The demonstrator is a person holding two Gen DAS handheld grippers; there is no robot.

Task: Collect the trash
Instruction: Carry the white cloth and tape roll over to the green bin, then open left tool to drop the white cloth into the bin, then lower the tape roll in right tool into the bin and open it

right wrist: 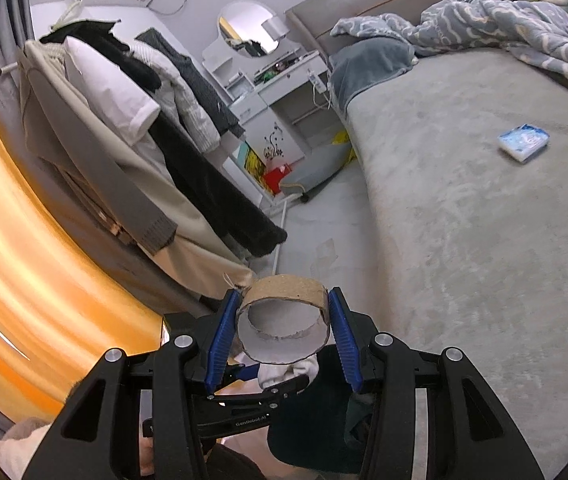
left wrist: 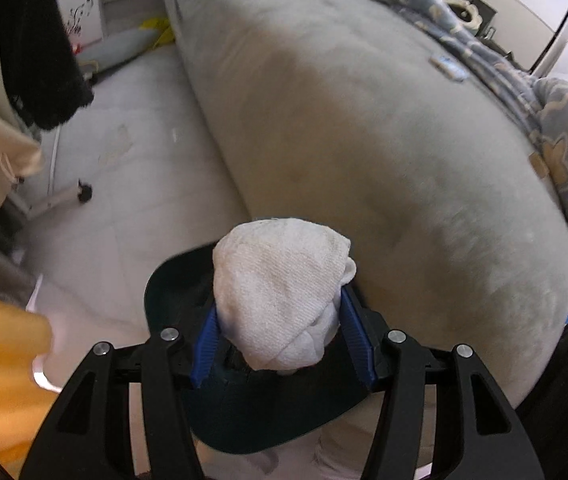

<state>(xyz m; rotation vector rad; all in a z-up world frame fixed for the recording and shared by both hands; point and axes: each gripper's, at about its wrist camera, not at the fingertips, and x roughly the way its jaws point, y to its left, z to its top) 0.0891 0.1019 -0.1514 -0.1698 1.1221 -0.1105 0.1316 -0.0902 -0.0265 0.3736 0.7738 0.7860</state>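
In the left wrist view my left gripper (left wrist: 280,312) is shut on a crumpled white paper wad (left wrist: 280,292), its blue pads pressing both sides. Directly beneath it sits a dark bin (left wrist: 164,300), on the floor against the bed's edge. The right wrist view shows my right gripper (right wrist: 284,316) shut on a short cardboard tube (right wrist: 284,292), whose open end faces the camera. Below the tube I see the left gripper's black frame (right wrist: 244,400), a bit of the white wad (right wrist: 284,374) and the dark bin (right wrist: 315,424).
A bed with a grey cover (right wrist: 463,220) fills the right side, with a blue patterned blanket (right wrist: 503,28) and a small tissue pack (right wrist: 523,142) on it. A clothes rack with hanging garments (right wrist: 144,140) stands left. An orange curtain (right wrist: 12,260) is beside it, and a white dresser (right wrist: 268,92) behind.
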